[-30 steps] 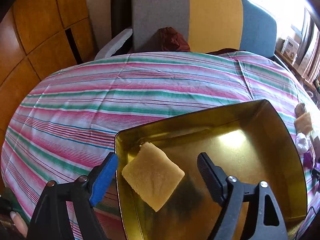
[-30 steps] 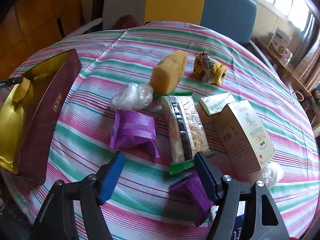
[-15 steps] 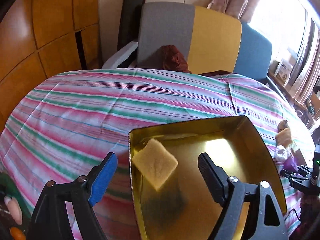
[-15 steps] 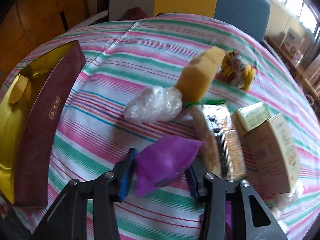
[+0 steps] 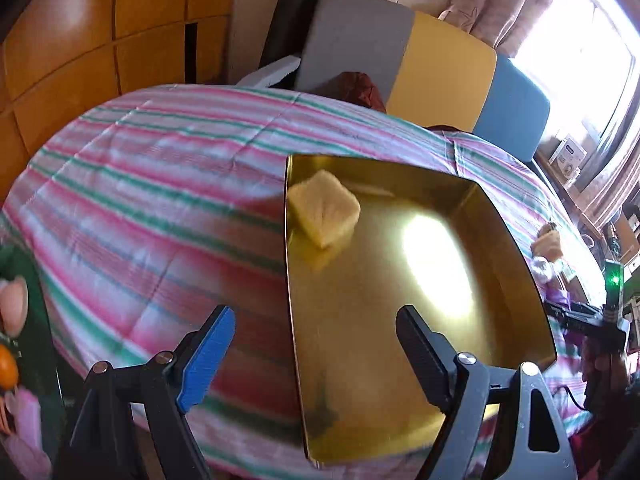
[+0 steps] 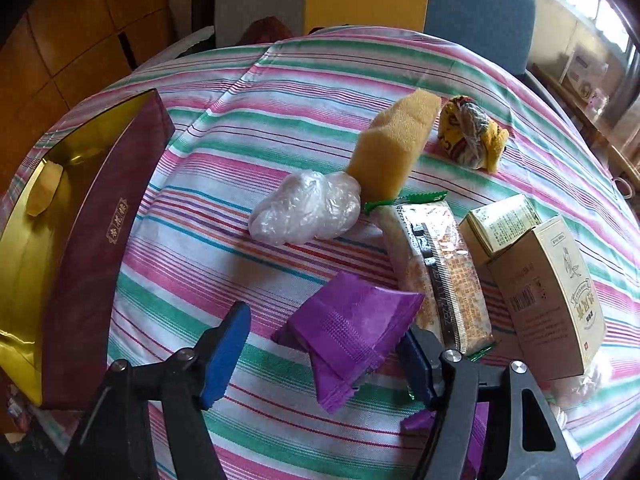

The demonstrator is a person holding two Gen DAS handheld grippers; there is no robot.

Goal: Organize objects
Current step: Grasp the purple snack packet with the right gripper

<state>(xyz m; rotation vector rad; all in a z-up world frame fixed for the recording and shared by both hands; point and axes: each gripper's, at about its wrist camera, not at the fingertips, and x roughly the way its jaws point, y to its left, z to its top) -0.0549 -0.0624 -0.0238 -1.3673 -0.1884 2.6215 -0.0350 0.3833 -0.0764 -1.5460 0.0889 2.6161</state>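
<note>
Between the right claw [image 6: 320, 354] fingers, spread wide, a purple sachet [image 6: 352, 332] lies against the right one. Beside it: a barcoded cracker pack [image 6: 436, 276], cream boxes [image 6: 548, 292], illegible print. Left claw [image 5: 316, 356] gapes empty over the gold tray [image 5: 500, 216] holding a sponge [image 5: 324, 210] on the desk [image 5: 140, 200].

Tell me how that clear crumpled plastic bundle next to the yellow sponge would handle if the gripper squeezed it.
The plastic bundle looks crinkled and puffy, so it would probably crush and feel light. Its glossy film may slip between the pads.
</note>
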